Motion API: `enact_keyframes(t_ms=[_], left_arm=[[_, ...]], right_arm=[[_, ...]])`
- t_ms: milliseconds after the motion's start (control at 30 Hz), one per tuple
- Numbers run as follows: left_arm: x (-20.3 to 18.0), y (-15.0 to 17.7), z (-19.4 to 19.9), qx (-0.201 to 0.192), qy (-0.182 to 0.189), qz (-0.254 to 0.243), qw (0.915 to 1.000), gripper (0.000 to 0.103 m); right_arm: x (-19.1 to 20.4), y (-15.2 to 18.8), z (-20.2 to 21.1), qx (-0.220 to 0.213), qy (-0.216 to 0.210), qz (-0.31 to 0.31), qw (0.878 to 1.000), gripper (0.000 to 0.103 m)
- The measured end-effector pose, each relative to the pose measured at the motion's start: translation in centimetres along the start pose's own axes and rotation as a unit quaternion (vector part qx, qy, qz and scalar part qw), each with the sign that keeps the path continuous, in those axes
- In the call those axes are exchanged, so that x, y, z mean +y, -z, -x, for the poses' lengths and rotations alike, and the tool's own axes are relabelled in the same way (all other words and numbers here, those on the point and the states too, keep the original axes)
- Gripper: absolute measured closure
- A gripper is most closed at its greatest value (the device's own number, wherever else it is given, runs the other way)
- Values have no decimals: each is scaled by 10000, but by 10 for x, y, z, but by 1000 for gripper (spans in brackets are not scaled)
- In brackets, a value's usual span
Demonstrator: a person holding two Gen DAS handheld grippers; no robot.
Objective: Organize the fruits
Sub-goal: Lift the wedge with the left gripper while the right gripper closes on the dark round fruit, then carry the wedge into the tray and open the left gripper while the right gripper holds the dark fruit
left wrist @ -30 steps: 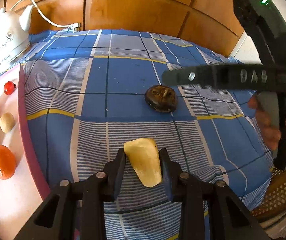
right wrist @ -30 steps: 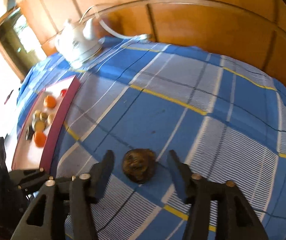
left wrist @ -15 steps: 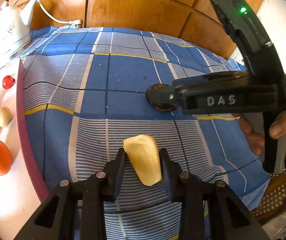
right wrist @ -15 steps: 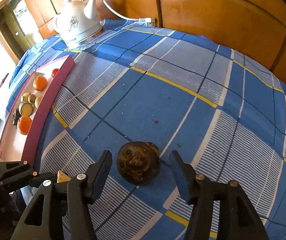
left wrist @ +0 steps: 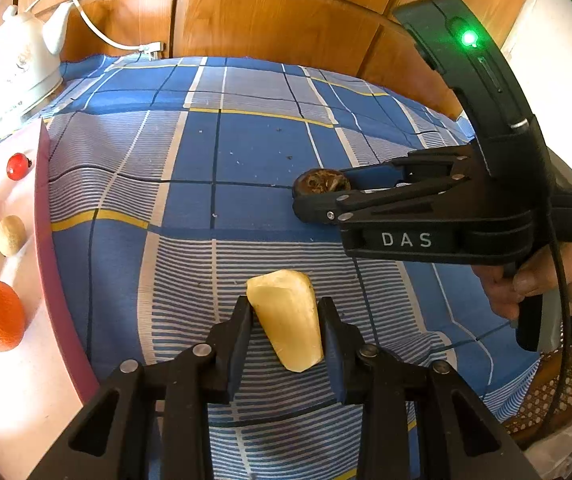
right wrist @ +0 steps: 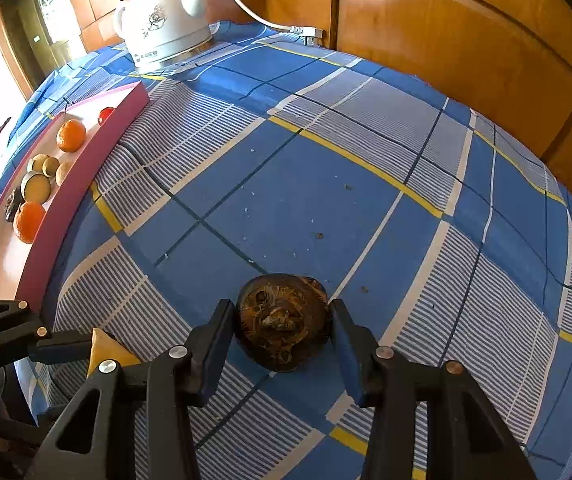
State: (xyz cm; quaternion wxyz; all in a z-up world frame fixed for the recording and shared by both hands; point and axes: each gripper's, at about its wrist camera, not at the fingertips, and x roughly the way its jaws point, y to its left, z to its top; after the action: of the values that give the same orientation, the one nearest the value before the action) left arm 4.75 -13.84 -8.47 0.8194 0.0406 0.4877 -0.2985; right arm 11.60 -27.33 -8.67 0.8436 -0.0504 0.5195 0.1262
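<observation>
Closing on the brown fruit [right wrist: 283, 326], the right tongs [right wrist: 281, 338] were seen; a yellow slice [left wrist: 286, 320] was clamped by the left tongs [left wrist: 286, 332].

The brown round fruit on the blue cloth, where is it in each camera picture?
Left wrist view: the brown round fruit lies right of middle, between the right gripper's closing jaws.
Right wrist view: it sits low in the middle, between that gripper's fingers.
Shared landmark: the white kettle at the cloth's far edge.

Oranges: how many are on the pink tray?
2. One orange lies near the tray's far end beside the small red fruit; the other orange lies nearer the camera. More could be hidden beyond the frame.
</observation>
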Motion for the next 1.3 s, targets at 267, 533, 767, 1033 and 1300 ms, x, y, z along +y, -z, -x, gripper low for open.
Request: enact_keyframes(t_ms=[267,533,767,1033,1300], left_arm=[[-1,-6,23,-243,-117,-39,9996,70],[6,-16,58,-686,-298,34,9972,70],[18,-16,79,-845,-462,180,9952,70],[34,-12,91,-922,-610,388,9931,70],[63,-2,107,-989,-763,689,9898,70]], right_arm=[[-4,1,1,-14,-114,-142,9998,55],[-2,3,1,-62,-76,-102,9999,55],[-2,3,1,-68,-42,-70,9999,55],[3,4,0,-97,76,43,9999,55],[5,5,-3,-73,195,117,9997,55]])
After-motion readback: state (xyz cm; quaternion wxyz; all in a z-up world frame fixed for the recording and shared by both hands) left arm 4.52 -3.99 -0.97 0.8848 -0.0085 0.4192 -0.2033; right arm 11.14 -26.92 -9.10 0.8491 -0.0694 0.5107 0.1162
